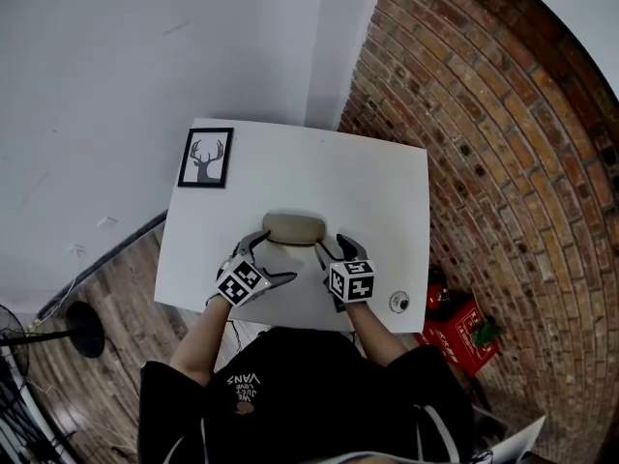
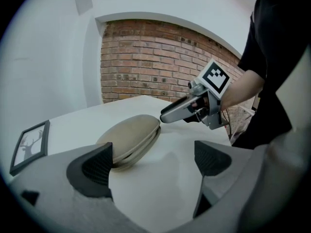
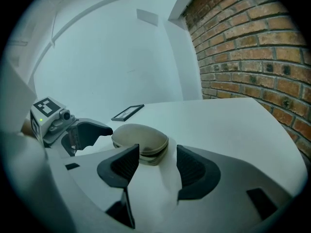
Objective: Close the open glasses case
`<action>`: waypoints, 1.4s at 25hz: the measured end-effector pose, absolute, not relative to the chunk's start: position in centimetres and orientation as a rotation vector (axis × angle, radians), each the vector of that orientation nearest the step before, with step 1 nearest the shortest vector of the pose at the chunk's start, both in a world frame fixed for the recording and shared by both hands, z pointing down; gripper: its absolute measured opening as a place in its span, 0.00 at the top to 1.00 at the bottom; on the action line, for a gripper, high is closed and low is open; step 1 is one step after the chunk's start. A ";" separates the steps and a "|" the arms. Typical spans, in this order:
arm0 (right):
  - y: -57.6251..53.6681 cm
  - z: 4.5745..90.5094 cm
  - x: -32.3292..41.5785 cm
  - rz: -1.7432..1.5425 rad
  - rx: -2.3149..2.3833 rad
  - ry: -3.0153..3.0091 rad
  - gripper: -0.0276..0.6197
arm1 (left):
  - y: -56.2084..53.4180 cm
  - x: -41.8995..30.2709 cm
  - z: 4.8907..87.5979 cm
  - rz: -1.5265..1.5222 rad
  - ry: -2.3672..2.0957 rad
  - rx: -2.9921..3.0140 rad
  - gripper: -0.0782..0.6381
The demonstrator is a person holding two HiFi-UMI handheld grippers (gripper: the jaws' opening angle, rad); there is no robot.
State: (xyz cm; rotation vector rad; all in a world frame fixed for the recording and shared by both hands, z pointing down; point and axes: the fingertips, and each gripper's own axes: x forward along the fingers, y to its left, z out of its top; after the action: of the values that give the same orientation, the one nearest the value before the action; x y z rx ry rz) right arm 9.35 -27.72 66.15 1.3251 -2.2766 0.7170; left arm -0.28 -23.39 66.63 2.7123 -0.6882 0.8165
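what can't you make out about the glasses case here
What the glasses case holds: hidden by the case itself, every view.
Its near end, left gripper view: behind a pad of the left gripper, so contact unclear.
The round object at the table corner, head view: too small to name.

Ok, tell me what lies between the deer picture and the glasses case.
Nothing: in the head view, only bare white table separates the deer picture from the glasses case; they lie well apart.

Glasses case point(image 1: 294, 228): plain beige. Table point(image 1: 377, 187): white. Picture frame point(image 1: 205, 157): black, dark stag silhouette inside. Left gripper point(image 2: 155, 159) and right gripper point(image 3: 154, 166): grey, with black-and-white square markers. Brick wall point(image 1: 484, 114): red-brown.
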 end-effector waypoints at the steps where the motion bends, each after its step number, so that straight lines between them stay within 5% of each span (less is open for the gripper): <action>1: -27.5 66.0 9.4 0.716 1.331 -2.279 0.60 | -23.5 -0.4 66.4 0.804 -0.699 2.712 0.16; 20: -20.8 61.2 8.3 0.680 1.460 -2.384 0.64 | -18.4 -2.2 59.9 0.555 -0.880 2.807 0.17; 35: -13.4 56.9 5.5 0.609 1.459 -2.491 0.74 | -11.2 -6.8 56.0 0.466 -1.064 2.828 0.50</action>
State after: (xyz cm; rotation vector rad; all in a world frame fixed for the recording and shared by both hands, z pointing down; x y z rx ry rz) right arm 5.55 -13.36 56.87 1.4588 -2.4914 0.6088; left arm -6.79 -11.17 55.97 2.8282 -1.0638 0.4659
